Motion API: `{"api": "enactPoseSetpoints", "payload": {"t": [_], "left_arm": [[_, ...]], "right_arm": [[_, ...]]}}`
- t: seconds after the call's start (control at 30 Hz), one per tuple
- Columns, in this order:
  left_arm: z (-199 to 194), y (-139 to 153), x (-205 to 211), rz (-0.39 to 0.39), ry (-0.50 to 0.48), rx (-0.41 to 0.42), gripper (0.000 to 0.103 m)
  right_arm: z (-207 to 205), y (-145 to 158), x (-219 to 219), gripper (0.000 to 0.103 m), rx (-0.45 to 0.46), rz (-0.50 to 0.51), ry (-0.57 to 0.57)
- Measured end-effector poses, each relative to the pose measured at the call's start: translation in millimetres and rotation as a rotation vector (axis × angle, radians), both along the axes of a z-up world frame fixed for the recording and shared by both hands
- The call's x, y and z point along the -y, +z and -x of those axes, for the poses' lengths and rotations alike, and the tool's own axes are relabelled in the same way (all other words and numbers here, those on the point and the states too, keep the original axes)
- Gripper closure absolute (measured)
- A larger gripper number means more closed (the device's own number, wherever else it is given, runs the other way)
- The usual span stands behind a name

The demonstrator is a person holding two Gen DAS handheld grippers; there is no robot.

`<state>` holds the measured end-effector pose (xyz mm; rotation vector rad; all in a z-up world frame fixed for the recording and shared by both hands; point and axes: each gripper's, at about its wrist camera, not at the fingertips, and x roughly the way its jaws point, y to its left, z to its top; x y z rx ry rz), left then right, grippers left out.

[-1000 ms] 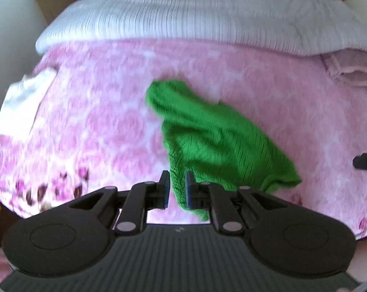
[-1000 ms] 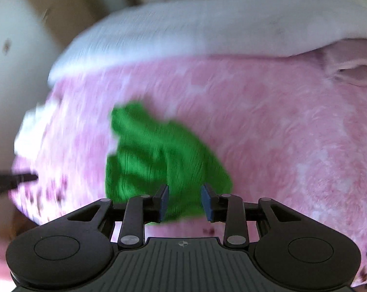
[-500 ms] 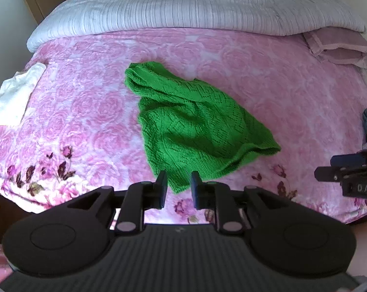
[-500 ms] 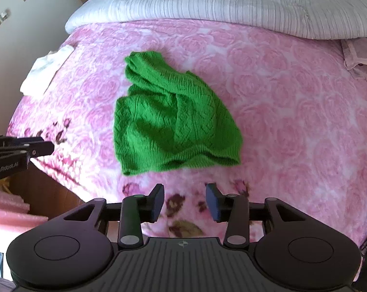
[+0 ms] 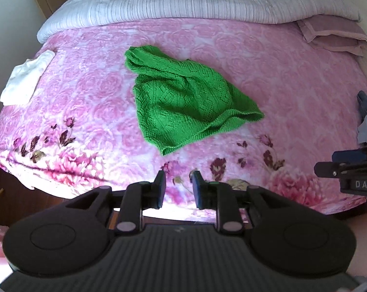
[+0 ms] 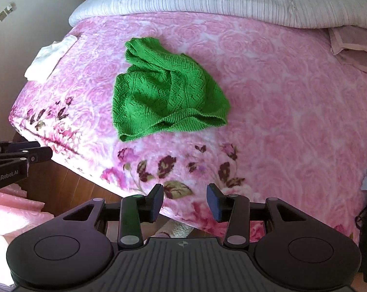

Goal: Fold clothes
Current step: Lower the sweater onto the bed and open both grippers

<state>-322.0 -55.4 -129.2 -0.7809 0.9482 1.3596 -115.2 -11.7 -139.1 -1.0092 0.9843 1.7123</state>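
Sweater [image 5: 183, 97], crumpled green openwork knit, plush blanket [image 5: 292, 85]

Both wrist views look steeply down from the foot of the bed [image 5: 292, 77], off its near edge, toward the grey quilt [image 6: 232, 2] at the far end. Both show the green knit [image 5: 183, 102] at mid-distance. Each view catches the other gripper at its side edge.

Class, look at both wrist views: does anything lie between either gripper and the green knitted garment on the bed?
Nothing visible does. Only bare pink floral blanket separates the left gripper, whose empty jaws are opening, and the open right gripper from the green garment.
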Motion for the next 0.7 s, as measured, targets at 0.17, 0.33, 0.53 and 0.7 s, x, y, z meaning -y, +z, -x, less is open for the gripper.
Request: {"api": "enactPoseSetpoints", "payload": {"t": [0.17,0.33,0.53,0.7], "left_arm": [[-0.6,6.6,21.5,-0.013,0.018,-0.009,0.082],[2.7,12.0,33.7,-0.022,0.035,-0.018,0.082],[10.1,13.4,41.2,-0.02,0.051,-0.023,0.082],[26.7,11.3,38.7,-0.013,0.068,-0.022,0.082]], "right_arm": [[0.9,1.6,17.2,0.06,-0.011,-0.005,0.023],[7.6,5.9,27.0,0.06,-0.022,-0.017,0.056],[14.5,7.0,28.8,0.06,-0.03,-0.023,0.072],[15.5,4.4,23.9,0.06,-0.036,-0.022,0.064]]}}
